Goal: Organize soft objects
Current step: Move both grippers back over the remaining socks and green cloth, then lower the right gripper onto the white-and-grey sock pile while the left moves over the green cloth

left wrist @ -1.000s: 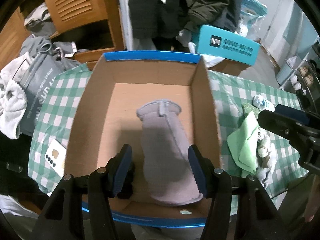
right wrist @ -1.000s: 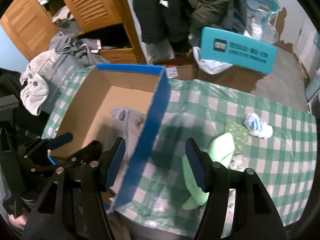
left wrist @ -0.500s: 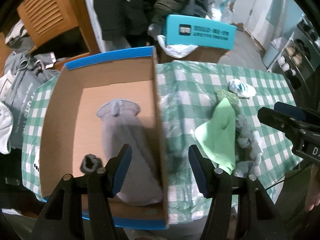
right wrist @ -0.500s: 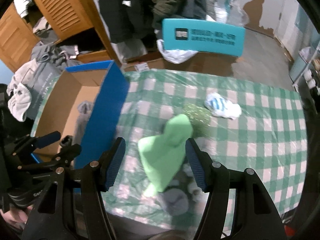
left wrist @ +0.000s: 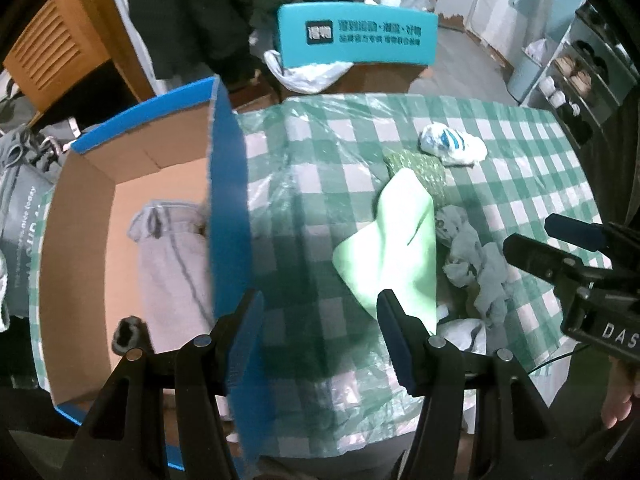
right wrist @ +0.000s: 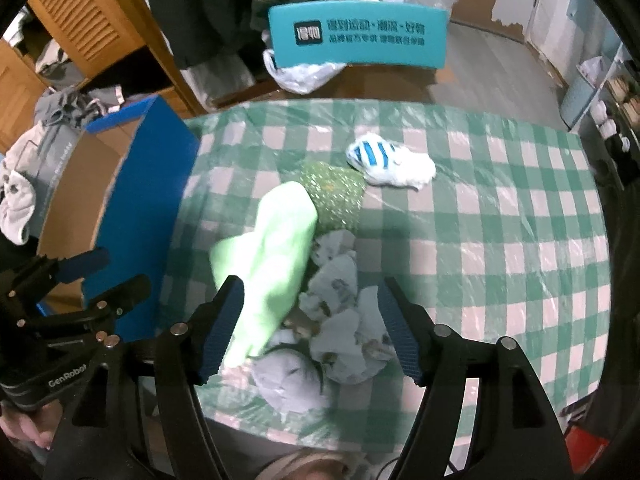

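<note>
A blue cardboard box (left wrist: 228, 200) stands at the table's left, also in the right wrist view (right wrist: 136, 216). A grey sock (left wrist: 172, 268) lies inside it, with a small dark rolled piece (left wrist: 126, 334) beside it. A light green cloth (left wrist: 396, 248) (right wrist: 268, 256) lies on the checked tablecloth over a sparkly green item (right wrist: 336, 196). Pale grey-blue crumpled socks (right wrist: 340, 312) (left wrist: 480, 268) lie beside it. A white and blue striped sock (right wrist: 388, 160) (left wrist: 452, 144) lies farther back. My left gripper (left wrist: 320, 336) is open over the cloth beside the box wall. My right gripper (right wrist: 310, 328) is open above the grey-blue socks.
The green and white checked tablecloth (right wrist: 500, 216) is covered in clear plastic. A teal chair back (right wrist: 356, 36) stands behind the table. Clothes and a wooden cabinet (right wrist: 92, 16) are at the back left. Shelves with shoes (left wrist: 576, 76) stand at the right.
Both grippers have swung right, from over the box to over the tablecloth and the pile of soft items. Both stay open and empty.
</note>
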